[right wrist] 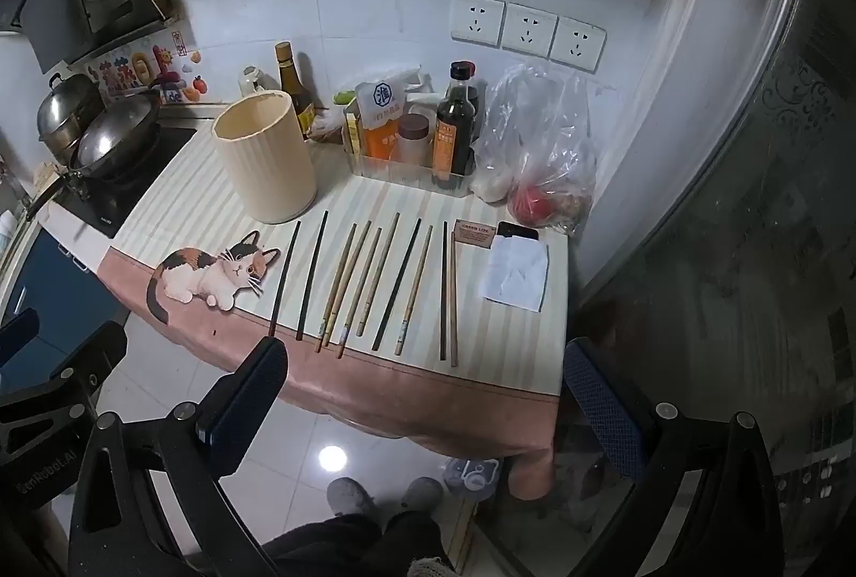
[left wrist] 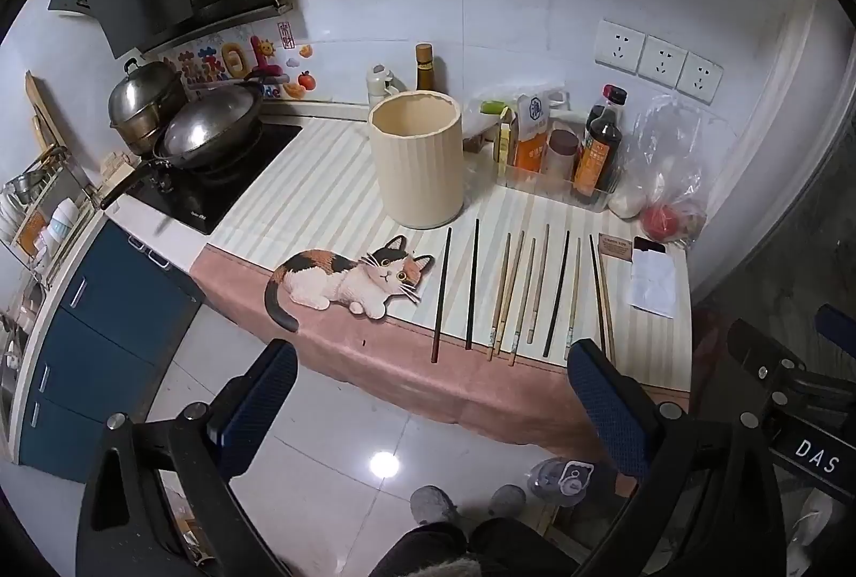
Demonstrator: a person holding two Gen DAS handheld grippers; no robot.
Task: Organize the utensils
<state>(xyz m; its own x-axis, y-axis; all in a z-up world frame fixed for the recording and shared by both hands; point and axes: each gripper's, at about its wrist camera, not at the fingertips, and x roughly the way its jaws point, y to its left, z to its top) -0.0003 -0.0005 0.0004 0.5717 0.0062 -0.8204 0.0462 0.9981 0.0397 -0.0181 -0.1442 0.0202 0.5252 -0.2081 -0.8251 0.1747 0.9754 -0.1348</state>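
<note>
Several chopsticks, dark [left wrist: 471,283] and light wood [left wrist: 521,293], lie side by side on the striped mat near the counter's front edge; they also show in the right wrist view [right wrist: 374,280]. A cream cylindrical holder [left wrist: 417,160] stands upright behind them, empty as far as I see, and it shows in the right wrist view [right wrist: 265,162]. My left gripper [left wrist: 428,403] is open and empty, held above the floor in front of the counter. My right gripper [right wrist: 422,395] is open and empty, also short of the counter edge.
A cat-shaped mat [left wrist: 348,283] lies left of the chopsticks. A clear tray of sauce bottles [left wrist: 599,149], a plastic bag with a tomato [left wrist: 663,181], a phone and paper [left wrist: 650,277] sit right. A stove with wok [left wrist: 214,133] is left. My feet are on the floor below.
</note>
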